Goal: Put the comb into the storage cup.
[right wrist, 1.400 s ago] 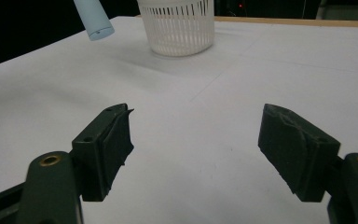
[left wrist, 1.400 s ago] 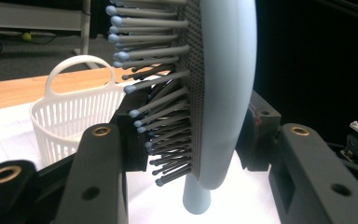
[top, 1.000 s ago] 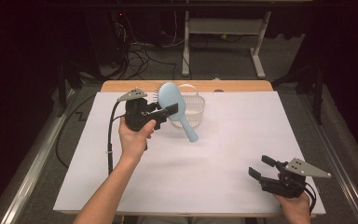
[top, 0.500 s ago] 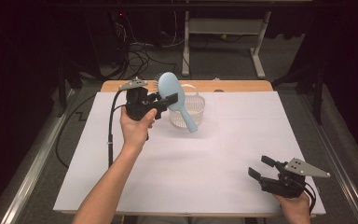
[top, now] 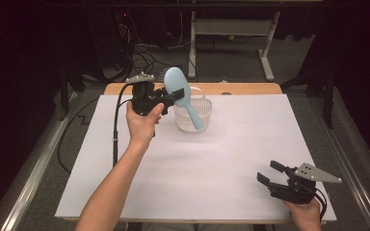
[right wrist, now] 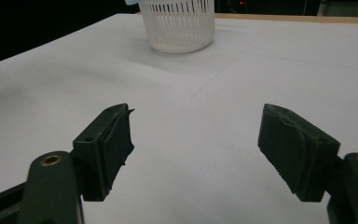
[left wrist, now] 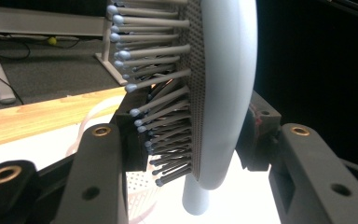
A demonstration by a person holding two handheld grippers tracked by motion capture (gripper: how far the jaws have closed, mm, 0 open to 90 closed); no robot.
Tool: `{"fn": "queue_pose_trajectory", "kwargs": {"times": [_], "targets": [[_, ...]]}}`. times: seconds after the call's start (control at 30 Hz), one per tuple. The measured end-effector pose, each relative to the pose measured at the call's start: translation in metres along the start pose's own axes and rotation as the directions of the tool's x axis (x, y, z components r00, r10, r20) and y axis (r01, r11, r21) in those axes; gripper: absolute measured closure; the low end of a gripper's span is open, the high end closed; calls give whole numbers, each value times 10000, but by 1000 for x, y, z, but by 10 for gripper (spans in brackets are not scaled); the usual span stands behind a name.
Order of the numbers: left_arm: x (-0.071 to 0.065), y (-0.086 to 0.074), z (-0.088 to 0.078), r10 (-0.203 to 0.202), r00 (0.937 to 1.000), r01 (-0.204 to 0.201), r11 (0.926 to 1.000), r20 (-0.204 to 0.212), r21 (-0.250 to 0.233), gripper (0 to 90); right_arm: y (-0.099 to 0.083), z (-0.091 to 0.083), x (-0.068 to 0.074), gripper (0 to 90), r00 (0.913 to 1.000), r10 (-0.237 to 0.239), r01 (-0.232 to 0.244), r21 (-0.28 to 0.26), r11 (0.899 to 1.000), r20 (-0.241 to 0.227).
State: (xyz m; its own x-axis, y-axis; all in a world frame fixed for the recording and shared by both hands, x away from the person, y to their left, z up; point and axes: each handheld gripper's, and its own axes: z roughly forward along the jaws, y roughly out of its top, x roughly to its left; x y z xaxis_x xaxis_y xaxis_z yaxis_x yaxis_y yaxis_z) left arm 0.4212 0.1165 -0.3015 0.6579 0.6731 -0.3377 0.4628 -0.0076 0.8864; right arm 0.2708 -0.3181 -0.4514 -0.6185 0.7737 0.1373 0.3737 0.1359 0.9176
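My left gripper (top: pixel 175 94) is shut on the head of a light blue hairbrush (top: pixel 183 95), held in the air at the back of the table. The brush's handle slants down over a white slotted basket (top: pixel 195 118). In the left gripper view the jaws clamp the hairbrush (left wrist: pixel 219 84) from both sides, one pad among the grey bristles and one on its smooth back. My right gripper (top: pixel 269 172) rests at the front right of the table, open, with nothing between its fingers. In the right gripper view the basket (right wrist: pixel 177 23) stands far ahead of the spread gripper (right wrist: pixel 196 140).
A white sheet (top: pixel 202 163) covers the table, with a wooden edge (top: pixel 241 88) at the back. Beyond it are a dark floor, loose cables (top: pixel 144 57) and the legs of a white frame (top: pixel 265 57).
My left hand has carried the hairbrush up and toward the back, bringing its handle over the basket. The right gripper has stayed where it was.
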Motion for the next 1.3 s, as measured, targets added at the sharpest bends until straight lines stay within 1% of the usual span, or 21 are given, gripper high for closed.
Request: {"fn": "queue_pose_trajectory", "kwargs": {"times": [0.13,0.17,0.3,0.43,0.53,0.67,0.83,0.93,1.03,1.17,1.3], "targets": [[0,5,3,60,10000,-59,10000,-76,45,536,0,0,0,266,10000,-9,9,31,10000,-28],[-1,8,5,126,9998,-124,9999,-141,94,536,0,0,0,266,10000,-5,5,22,10000,-16],[0,12,8,133,9998,-132,9999,-173,59,536,0,0,0,266,10000,6,-6,26,10000,-25],[0,20,12,148,9995,-145,9998,-292,121,536,0,1,0,266,10000,5,-4,34,10000,-17],[1,23,14,154,9993,-149,9998,-342,146,536,0,0,0,266,10000,17,-17,22,10000,-12],[3,29,20,180,9981,-166,9996,-590,244,536,0,0,0,267,10000,38,-38,10,10000,-4],[5,32,26,166,9974,-149,9996,-696,252,536,0,0,0,267,10000,38,-38,12,10000,-20],[5,34,31,272,9965,-247,9992,-796,328,536,0,0,0,266,10000,45,-45,3,10000,-24],[6,35,35,267,9962,-240,9991,-824,337,536,0,0,0,267,10000,57,-57,7,10000,-40],[7,36,40,164,9956,-136,9994,-925,317,535,0,0,0,267,10000,58,-57,10,10000,-60],[12,34,47,101,9940,-57,9992,-1088,405,535,0,0,-1,268,9999,83,-83,29,10000,-88]]}}
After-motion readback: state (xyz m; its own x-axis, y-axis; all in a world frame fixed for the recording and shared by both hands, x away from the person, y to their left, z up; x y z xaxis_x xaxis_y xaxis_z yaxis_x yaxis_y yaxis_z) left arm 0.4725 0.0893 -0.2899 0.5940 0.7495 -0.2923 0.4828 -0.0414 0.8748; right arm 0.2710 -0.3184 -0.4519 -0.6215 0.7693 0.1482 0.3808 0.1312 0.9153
